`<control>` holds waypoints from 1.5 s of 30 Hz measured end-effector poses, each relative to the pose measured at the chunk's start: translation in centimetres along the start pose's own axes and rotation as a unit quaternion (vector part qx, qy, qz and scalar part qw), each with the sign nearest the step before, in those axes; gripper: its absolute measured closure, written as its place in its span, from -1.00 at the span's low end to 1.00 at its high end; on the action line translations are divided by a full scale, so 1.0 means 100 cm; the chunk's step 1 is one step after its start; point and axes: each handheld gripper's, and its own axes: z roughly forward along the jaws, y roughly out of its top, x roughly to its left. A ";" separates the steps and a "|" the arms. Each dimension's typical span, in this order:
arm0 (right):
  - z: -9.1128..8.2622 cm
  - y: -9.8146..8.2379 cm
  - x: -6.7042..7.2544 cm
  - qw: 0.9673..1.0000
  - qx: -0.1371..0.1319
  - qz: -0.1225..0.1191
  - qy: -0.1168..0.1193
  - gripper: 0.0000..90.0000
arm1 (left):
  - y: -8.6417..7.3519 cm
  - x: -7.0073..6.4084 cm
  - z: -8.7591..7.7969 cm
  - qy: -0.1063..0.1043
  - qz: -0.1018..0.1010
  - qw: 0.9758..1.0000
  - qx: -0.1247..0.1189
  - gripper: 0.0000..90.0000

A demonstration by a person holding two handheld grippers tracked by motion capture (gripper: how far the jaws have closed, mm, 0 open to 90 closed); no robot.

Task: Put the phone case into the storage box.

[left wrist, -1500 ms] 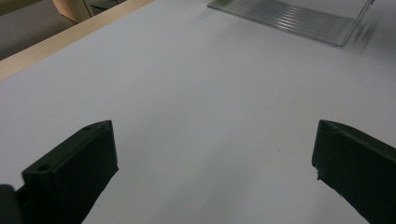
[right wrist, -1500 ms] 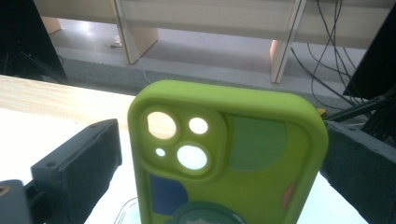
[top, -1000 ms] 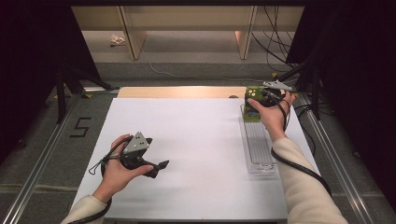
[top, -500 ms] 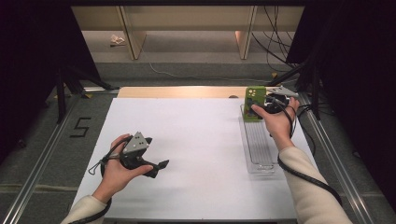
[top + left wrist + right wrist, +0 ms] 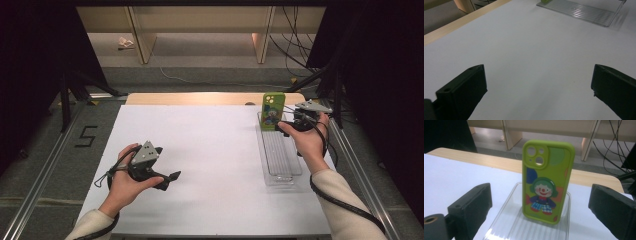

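Work in hand: I'm at the lime-green phone case with a cartoon clown printed on its back (image 5: 547, 183), which stands upright in the far end of the clear ribbed plastic tray (image 5: 280, 172) at the right side of the white table top (image 5: 210, 150).
Right gripper (image 5: 289, 123): mine to use here, its jaws spread wide with nothing between the pads. They have just been closing a touch, and the case sits beyond the tips, not in them.
Which way the case lies: dead ahead of my right gripper in its own view, a little farther up the table, framed between the two black jaws.
Long axis: vertical. The case stands on its short bottom edge, camera cut-outs at the top, printed back turned to me.
What that asks, I reckon: jaws come in on the two long side edges.
Left gripper (image 5: 167, 177): well apart, low on the left of the table, jaws wide and empty over bare white.
Nearer hand: the right, by far.
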 end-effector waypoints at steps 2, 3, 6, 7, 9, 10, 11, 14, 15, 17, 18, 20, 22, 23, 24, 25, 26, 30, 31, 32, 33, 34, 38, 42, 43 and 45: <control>-0.006 -0.002 0.002 1.000 -0.001 -0.001 0.007 -0.85 | 0.000 0.000 0.000 0.001 0.000 1.000 0.000 -1.00; -0.009 -0.003 0.003 1.000 -0.002 -0.001 0.011 -0.85 | 0.000 0.000 0.000 0.001 0.000 1.000 0.000 -1.00; -0.017 -0.006 0.006 1.000 -0.004 -0.002 0.024 -0.85 | 0.000 0.000 0.000 0.001 0.001 1.000 0.001 -1.00; -0.020 -0.008 0.008 1.000 -0.005 -0.005 0.029 -0.85 | 0.000 0.000 0.000 0.000 0.001 1.000 0.000 -1.00; -0.025 -0.010 0.012 0.999 -0.005 -0.015 0.039 -0.86 | 0.000 0.000 0.000 0.001 0.000 1.000 0.000 -1.00; -0.027 -0.011 0.014 0.999 -0.005 -0.023 0.047 -0.86 | 0.000 0.000 0.000 0.001 0.000 1.000 0.000 -1.00; -0.029 -0.012 0.016 0.998 -0.007 -0.028 0.050 -0.86 | 0.000 0.000 0.000 0.001 0.000 1.000 0.000 -1.00; -0.035 -0.015 0.024 0.997 -0.012 -0.039 0.070 -0.86 | 0.000 -0.001 0.000 0.001 0.001 1.000 0.000 -1.00; -0.037 -0.016 0.026 0.996 -0.015 -0.039 0.079 -0.86 | 0.000 -0.001 0.000 0.001 0.000 1.000 0.000 -1.00; -0.040 -0.017 0.030 0.995 -0.016 -0.045 0.090 -0.86 | 0.000 0.000 0.000 0.001 0.000 1.000 0.000 -1.00; -0.042 -0.017 0.032 0.994 -0.019 -0.050 0.094 -0.86 | 0.000 0.000 0.000 0.001 0.000 1.000 0.000 -1.00; -0.044 -0.019 0.036 0.993 -0.021 -0.052 0.102 -0.85 | 0.000 0.000 0.000 0.001 0.000 1.000 0.000 -1.00; -0.046 -0.020 0.039 0.992 -0.021 -0.057 0.109 -0.85 | 0.000 0.000 0.000 0.001 0.000 1.000 0.000 -1.00; -0.048 -0.021 0.041 0.992 -0.021 -0.058 0.112 -0.85 | 0.000 0.000 0.000 0.001 -0.001 1.000 0.000 -1.00; -0.049 -0.022 0.042 0.991 -0.023 -0.060 0.116 -0.85 | 0.000 0.000 0.000 0.001 -0.001 1.000 0.000 -1.00; -0.050 -0.023 0.043 0.991 -0.022 -0.061 0.119 -0.84 | 0.000 0.000 0.000 0.001 -0.001 1.000 0.000 -1.00; -0.051 -0.024 0.044 0.990 -0.024 -0.063 0.121 -0.84 | 0.000 0.000 0.000 0.001 -0.001 1.000 0.000 -1.00; -0.057 -0.027 0.046 0.989 -0.028 -0.066 0.127 -0.84 | 0.000 0.000 0.000 0.002 -0.001 1.000 -0.001 -1.00; -0.058 -0.028 0.047 0.989 -0.029 -0.068 0.129 -0.84 | 0.000 0.000 0.000 0.002 -0.002 1.000 -0.001 -1.00; -0.060 -0.028 0.048 0.989 -0.028 -0.069 0.131 -0.84 | 0.000 0.000 -0.001 0.001 -0.002 1.000 0.000 -1.00; -0.062 -0.029 0.048 0.988 -0.028 -0.072 0.133 -0.84 | 0.000 0.000 -0.001 0.002 -0.002 1.000 0.000 -1.00; -0.063 -0.030 0.049 0.988 -0.028 -0.073 0.135 -0.84 | 0.000 0.001 -0.001 0.002 -0.002 1.000 0.000 -1.00; -0.068 -0.033 0.050 0.987 -0.029 -0.078 0.141 -0.83 | 0.000 0.001 -0.001 0.001 -0.002 1.000 0.000 -1.00; -0.072 -0.037 0.051 0.985 -0.029 -0.082 0.148 -0.82 | -0.001 0.001 0.000 0.001 -0.003 1.000 0.000 -1.00; -0.074 -0.038 0.051 0.985 -0.028 -0.083 0.150 -0.82 | -0.001 0.001 0.000 0.001 -0.004 1.000 0.000 -1.00; -0.075 -0.040 0.051 0.984 -0.030 -0.087 0.152 -0.82 | -0.001 0.001 0.000 0.001 -0.004 1.000 -0.001 -1.00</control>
